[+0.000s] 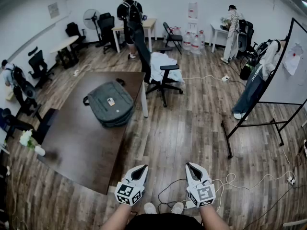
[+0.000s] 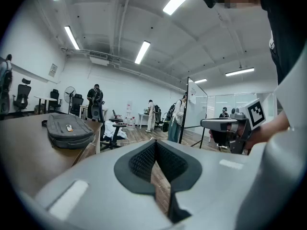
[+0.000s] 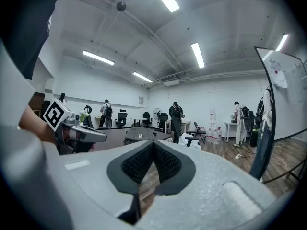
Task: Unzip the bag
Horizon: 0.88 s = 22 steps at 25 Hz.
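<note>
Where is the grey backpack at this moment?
In the head view, the grey backpack lies on the dark table, near its far right corner, left of the office chair.

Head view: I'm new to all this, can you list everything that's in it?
grey fabric backpack: one, grey, flat on the table
dark brown rectangular table: one, brown, left of centre
white flower bunch: one, white, table's left edge
black swivel chair: one, white cloth on it, beside the table
black-framed whiteboard stand: one, black, right side
clear water jugs: several, far wall
other people: at least three, room's edges
white cables: several, floor, lower right
left tool: one, grey-white, bottom, shut, empty
right tool: one, grey-white, bottom, shut, empty
</note>
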Each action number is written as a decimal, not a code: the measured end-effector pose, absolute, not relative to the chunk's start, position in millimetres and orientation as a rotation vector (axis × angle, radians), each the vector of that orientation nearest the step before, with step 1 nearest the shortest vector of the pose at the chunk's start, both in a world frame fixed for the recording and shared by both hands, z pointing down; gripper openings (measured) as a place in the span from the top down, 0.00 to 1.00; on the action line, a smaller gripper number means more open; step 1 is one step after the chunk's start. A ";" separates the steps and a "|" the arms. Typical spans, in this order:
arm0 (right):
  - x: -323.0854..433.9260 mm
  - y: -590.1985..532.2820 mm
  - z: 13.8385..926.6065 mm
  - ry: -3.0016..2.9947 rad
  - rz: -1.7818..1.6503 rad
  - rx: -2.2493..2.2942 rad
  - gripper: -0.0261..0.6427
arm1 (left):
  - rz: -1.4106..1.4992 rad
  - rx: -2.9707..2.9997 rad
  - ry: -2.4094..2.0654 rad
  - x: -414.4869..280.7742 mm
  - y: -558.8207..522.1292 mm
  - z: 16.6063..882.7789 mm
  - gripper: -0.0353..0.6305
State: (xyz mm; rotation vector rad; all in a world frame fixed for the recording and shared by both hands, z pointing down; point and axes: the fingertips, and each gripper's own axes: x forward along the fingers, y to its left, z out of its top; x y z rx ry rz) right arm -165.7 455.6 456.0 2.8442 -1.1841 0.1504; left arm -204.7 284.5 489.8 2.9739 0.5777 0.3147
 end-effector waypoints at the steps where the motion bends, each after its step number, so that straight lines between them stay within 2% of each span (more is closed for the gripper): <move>1: -166.5 451.9 455.4 -1.183 0.146 2.847 0.96 | 0.318 2.976 0.583 -205.4 281.4 490.2 0.92; 12: -180.1 405.4 459.7 -1.161 0.144 2.841 0.96 | 0.354 2.956 0.638 -223.8 245.4 501.1 0.92; 22: -170.8 391.6 481.7 -1.134 0.258 2.860 0.96 | 0.417 2.918 0.645 -207.5 219.3 523.0 0.92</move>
